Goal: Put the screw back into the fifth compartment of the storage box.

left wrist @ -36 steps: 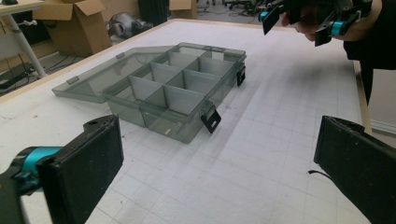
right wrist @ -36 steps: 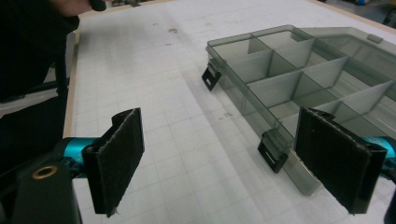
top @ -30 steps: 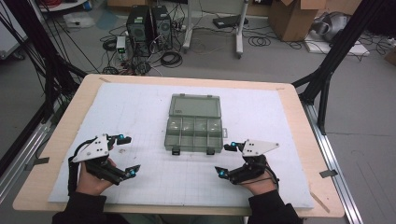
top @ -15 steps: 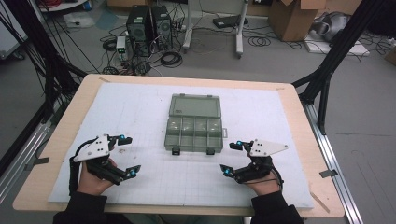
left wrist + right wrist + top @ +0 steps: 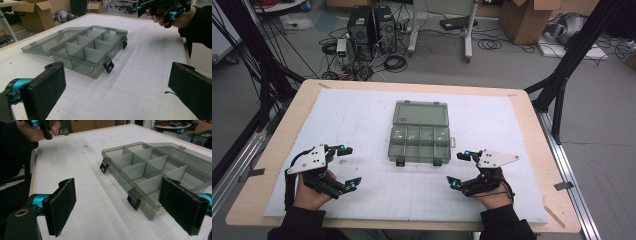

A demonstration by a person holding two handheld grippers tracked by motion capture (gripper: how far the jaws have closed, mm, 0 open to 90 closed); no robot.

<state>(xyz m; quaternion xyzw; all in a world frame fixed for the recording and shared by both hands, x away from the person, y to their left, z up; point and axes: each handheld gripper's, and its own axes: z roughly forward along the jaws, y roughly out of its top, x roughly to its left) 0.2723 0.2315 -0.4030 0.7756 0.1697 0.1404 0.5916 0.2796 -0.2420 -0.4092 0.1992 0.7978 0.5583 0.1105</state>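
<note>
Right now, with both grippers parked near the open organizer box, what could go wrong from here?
The organizer box is light-looking, clear plastic lying loose on the white mat; a one-sided push from the right gripper or left gripper could likely slide it. Its lid lies flat open behind, so lifting it may tip the tray. The front latches hang down and could snag or jam during closing.

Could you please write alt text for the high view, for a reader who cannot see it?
A clear grey compartment box lies open, lid flat behind it, in the middle of a white gridded mat on a wooden table. Near the front edge, a person's hands hold the left claw and right claw, both open and empty, either side of the box.
</note>
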